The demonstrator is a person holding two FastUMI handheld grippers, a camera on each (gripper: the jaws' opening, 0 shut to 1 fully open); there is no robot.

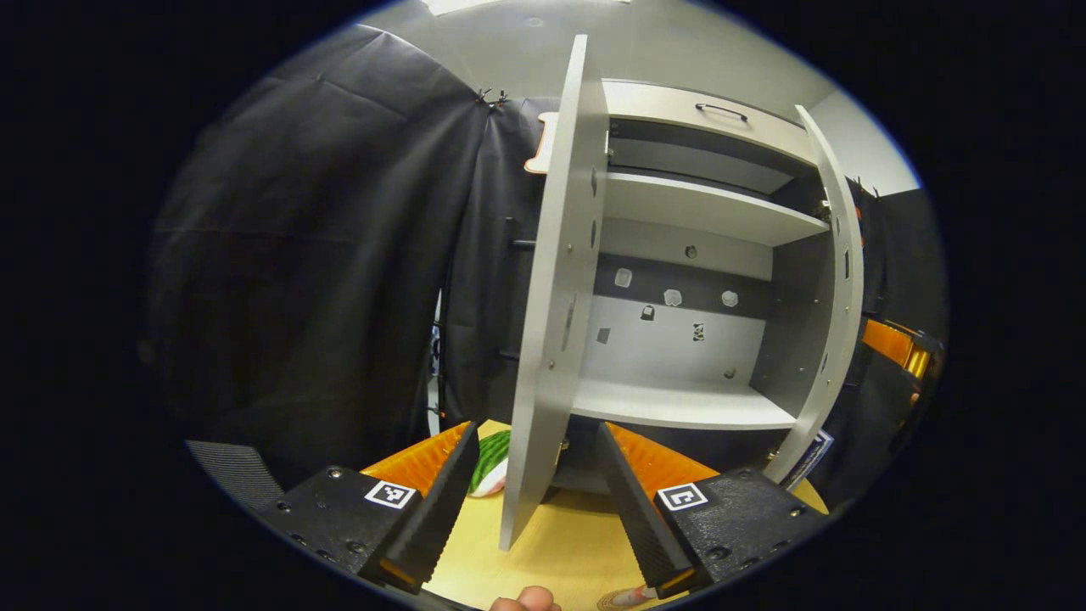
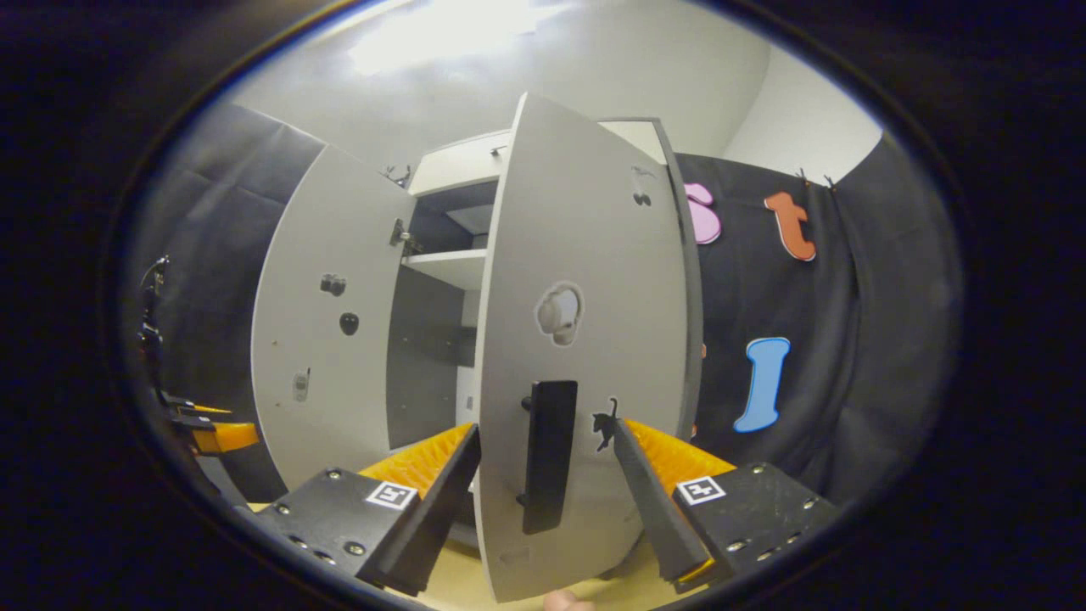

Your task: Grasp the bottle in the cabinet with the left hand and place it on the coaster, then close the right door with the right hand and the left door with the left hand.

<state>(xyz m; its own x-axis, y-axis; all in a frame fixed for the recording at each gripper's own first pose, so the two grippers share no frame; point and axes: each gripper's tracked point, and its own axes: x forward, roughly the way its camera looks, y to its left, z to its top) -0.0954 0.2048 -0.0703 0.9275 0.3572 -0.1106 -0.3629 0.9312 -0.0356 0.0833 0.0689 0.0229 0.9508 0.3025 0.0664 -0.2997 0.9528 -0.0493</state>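
Fingertip of the person's hand pokes in at the bottom edge of the left gripper view, and just above it we see the left claw with its fingers spread wide, holding nothing. Between those fingers stands the left door, seen nearly edge-on, swung out from the cabinet; we cannot tell whether either finger touches it. Cabinet interior is open to us: upper shelf, lower shelf, small stickers on the back panel, a drawer front with a dark handle on top. Right door hangs open at the far side. On the yellow tabletop, a green-striped item shows partly behind the left door; we cannot tell what it is. We cannot make out the bottle or the coaster for sure. In the right gripper view the right claw is also spread open, empty, fingers either side of the right door's black handle, not gripping it. Behind that door the left door's inner face stands wide open, and the other gripper shows at the far left edge.
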